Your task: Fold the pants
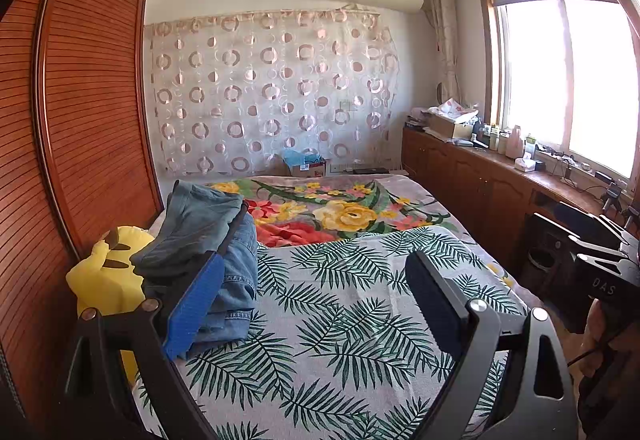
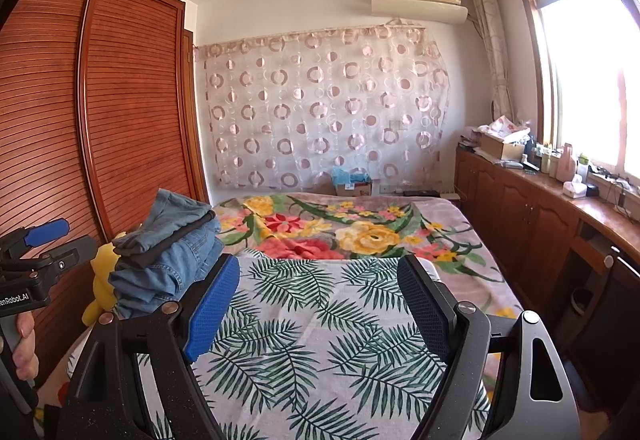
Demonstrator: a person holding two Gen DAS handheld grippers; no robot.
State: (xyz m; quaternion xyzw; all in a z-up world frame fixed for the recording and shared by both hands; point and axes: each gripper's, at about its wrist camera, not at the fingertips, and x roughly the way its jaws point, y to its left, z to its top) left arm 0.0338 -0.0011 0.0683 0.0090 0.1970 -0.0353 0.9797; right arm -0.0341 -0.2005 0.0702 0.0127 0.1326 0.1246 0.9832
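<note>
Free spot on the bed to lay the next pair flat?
The palm-leaf sheet is bare from the folded pants stack across to the window-side edge. The floral blanket behind is also bare. Crowded: the wardrobe-side edge, with the stack and yellow plush.

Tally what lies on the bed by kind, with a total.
Folded pants in the stack: cannot count exactly, at least 3
Yellow plush toy: 1
Leaf-print cloth: 1
Floral blanket: 1
Total: at least 6
</note>
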